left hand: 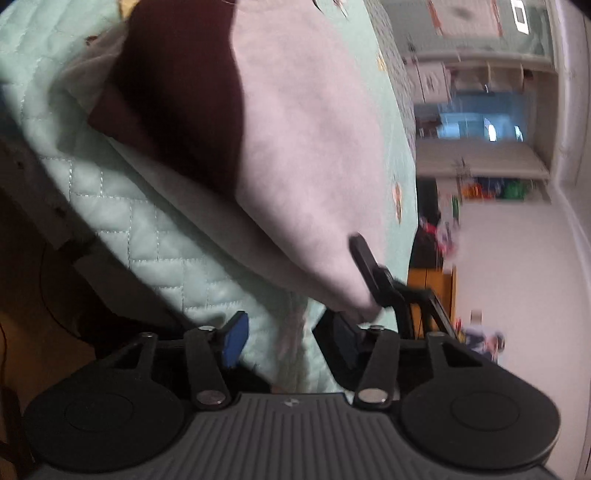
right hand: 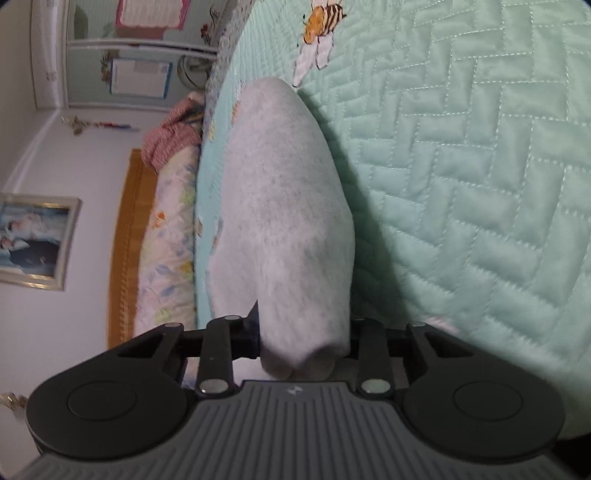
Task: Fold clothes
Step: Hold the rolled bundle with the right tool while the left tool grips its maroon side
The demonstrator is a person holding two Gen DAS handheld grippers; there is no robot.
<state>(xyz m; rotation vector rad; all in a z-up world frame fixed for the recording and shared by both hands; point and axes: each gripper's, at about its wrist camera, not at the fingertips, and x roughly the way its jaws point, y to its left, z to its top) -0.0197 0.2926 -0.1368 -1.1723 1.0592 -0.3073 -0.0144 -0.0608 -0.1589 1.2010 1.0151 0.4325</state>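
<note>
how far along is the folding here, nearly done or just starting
Midway, it seems. Done: the pale garment looks doubled over once, with its dark maroon inside showing at the open side. In hand: the right gripper is shut on a bunched edge, lifted over the mint quilt; the left gripper is open and empty. Left: laying it flat and finishing the fold.

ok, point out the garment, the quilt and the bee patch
garment (right hand: 288,221), right wrist view, middle of the pale fleece panel
quilt (right hand: 461,192), right wrist view, bare stitched area right of the garment
bee patch (right hand: 323,20), right wrist view, striped orange body
</note>
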